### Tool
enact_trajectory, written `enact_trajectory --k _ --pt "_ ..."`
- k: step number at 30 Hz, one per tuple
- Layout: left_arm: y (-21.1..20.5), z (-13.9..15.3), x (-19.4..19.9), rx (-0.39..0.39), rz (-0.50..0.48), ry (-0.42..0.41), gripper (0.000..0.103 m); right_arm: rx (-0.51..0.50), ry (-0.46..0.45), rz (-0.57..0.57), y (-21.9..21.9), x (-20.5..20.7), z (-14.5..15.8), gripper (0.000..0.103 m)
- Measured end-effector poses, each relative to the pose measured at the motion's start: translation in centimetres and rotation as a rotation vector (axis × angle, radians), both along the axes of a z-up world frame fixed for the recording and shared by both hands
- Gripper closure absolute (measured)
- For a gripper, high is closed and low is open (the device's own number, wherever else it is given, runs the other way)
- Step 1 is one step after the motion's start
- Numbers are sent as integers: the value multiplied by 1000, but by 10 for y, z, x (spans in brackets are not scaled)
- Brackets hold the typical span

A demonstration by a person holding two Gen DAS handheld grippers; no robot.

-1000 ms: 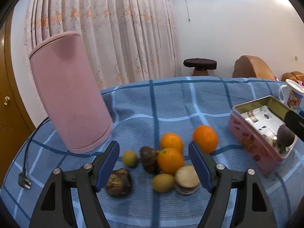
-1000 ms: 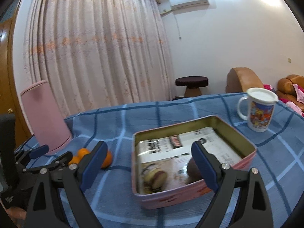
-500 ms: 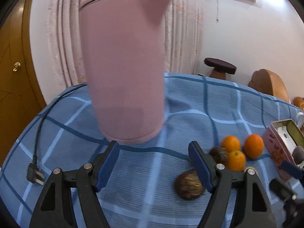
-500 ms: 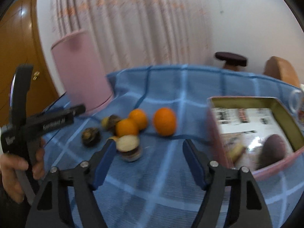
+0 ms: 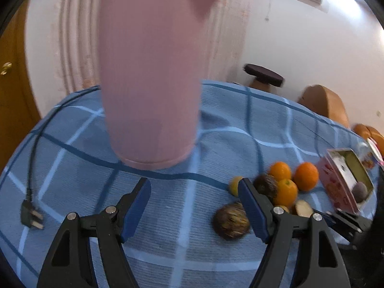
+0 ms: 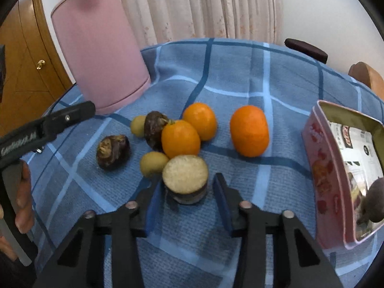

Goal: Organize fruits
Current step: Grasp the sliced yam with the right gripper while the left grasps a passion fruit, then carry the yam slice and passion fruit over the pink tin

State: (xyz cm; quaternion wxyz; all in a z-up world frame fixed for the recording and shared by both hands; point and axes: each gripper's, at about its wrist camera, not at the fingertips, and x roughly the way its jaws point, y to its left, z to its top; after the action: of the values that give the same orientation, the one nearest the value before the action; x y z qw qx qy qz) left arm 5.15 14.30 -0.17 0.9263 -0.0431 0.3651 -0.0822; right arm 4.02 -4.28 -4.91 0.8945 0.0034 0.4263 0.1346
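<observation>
the right tool (image 6: 186, 195) is reaching down at the near edge of a fruit pile on a bench covered by a blue checked cloth (image 6: 240, 76). its jaws have just been closing and are now standing narrow on either side of a cut piece of fruit (image 6: 185, 178) with a pale face and dark skin; the left pad looks to be touching it, a slim gap is showing at the right pad, so a firm grip is not yet certain. the step in hand appears to be picking up this piece. the next move likely calls for finishing the squeeze, lifting clear of the small green fruit (image 6: 153, 164) and the orange (image 6: 180, 138) touching it, then carrying it right to the pink tin (image 6: 321, 168), where one dark fruit is already lying.

the left tool (image 5: 194, 200) is hanging wide over bare cloth with nothing between its pads, facing a pink kettle (image 5: 153, 72).

the tin is being cut off at the frame edge, so its contents are hard to make out. the left view is blurring slightly.
</observation>
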Motion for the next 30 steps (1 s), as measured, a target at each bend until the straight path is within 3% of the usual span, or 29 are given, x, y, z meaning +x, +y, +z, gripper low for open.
enact_trajectory --k 5,11,18,19,20,21,23,26,28,30 --pt "-27 -8 -3 19 -155 45 27 57 -33 -9 -12 -7 8 65" --pt "-37 -16 -1 40 -181 72 27 88 -143 -75 -43 -30 24 65" --pt "-53 -28 -1 165 -193 47 27 118 -155 -107 -61 -38 30 65" --pt "-54 -30 0 191 -185 41 33 117 -154 -104 -61 -38 30 65" --pt "-53 -33 3 203 -178 59 49 115 -154 -101 -59 -38 30 65" --pt "-51 -35 6 181 -179 80 57 111 -157 -98 -58 -39 30 65" --pt "-42 -35 9 133 -159 94 57 109 -162 -98 -57 -39 30 65" --pt "-38 -35 8 119 -144 94 57 115 -162 -101 -58 -40 30 65" --pt "-37 -31 6 114 -133 72 57 120 -172 -108 -60 -41 31 65" --pt "-35 -21 -1 100 -117 -3 57 118 -198 -112 -61 -43 33 65"
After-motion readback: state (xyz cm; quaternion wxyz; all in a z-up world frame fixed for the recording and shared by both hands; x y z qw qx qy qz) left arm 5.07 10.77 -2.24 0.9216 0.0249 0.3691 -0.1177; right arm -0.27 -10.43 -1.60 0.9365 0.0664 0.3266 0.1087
